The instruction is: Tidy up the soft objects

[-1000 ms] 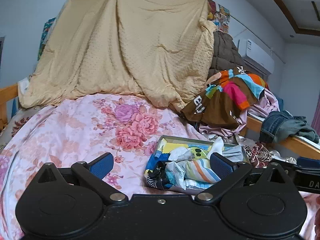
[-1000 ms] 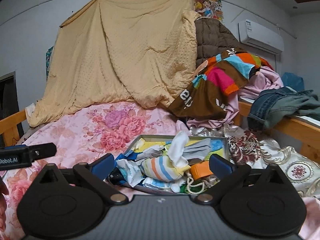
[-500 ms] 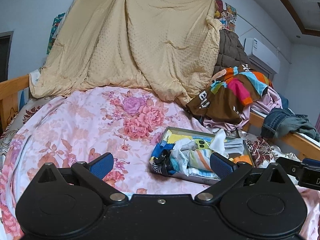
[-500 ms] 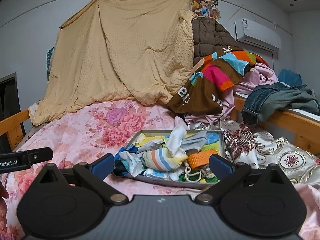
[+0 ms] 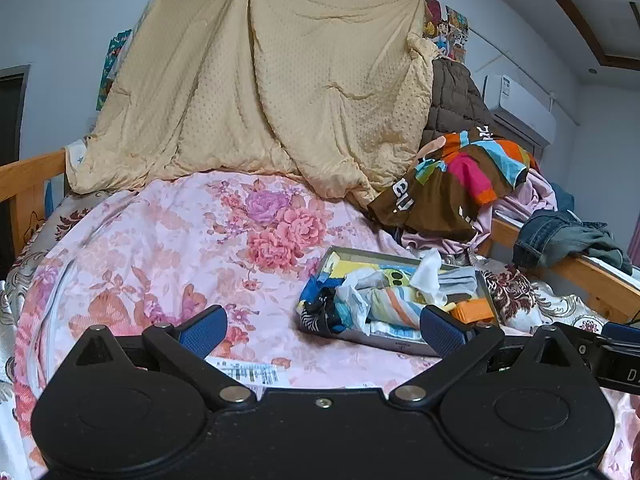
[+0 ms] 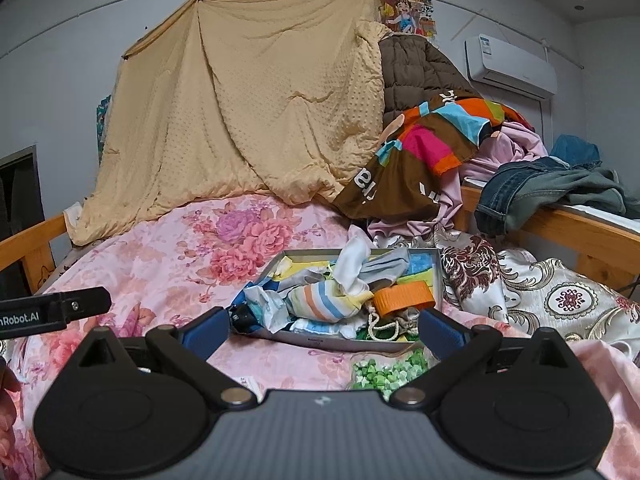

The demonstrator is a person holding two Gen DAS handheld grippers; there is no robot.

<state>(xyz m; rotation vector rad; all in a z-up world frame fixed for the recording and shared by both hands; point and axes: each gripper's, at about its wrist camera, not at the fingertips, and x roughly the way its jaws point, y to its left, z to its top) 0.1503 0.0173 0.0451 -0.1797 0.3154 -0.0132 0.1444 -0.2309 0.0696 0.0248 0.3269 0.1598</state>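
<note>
Both the left gripper (image 5: 323, 330) and the right gripper (image 6: 323, 332) hover spread wide and empty before the tray (image 6: 439, 280) of jumbled soft items (image 6: 320, 300) on the bed (image 6: 160, 256). Sorting seems barely begun; next, one item probably needs picking out.

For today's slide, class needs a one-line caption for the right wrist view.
Open right gripper faces a grey tray heaped with socks on a floral quilt.

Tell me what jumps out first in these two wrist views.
The big tan quilt hung against the back wall dominates. Below it, on the pink floral bedspread, sits a shallow tray heaped with small soft items. Both grippers, left gripper and right gripper, are open and empty.
</note>
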